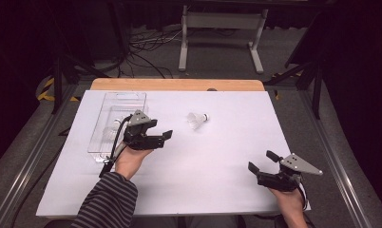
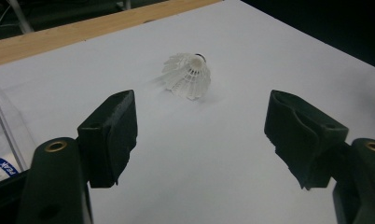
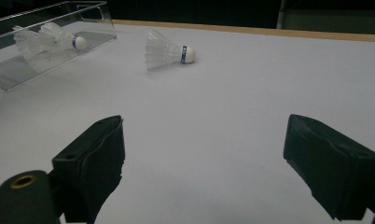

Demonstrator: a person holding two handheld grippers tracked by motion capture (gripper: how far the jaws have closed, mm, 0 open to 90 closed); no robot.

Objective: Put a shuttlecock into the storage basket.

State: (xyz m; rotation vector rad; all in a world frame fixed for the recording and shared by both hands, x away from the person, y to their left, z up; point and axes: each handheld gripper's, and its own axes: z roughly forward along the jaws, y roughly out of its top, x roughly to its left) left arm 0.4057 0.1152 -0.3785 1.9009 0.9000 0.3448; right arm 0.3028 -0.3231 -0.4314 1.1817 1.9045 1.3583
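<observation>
Left gripper is wide open, holding nothing, near the shuttlecock, just beside the clear tray.

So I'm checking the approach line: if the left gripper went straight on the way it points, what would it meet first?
Most likely the shuttlecock, lying on the white table ahead of the open left gripper, a little left of centre; nothing lies between.

White table: shuttlecock, clear tray lying on it.
</observation>
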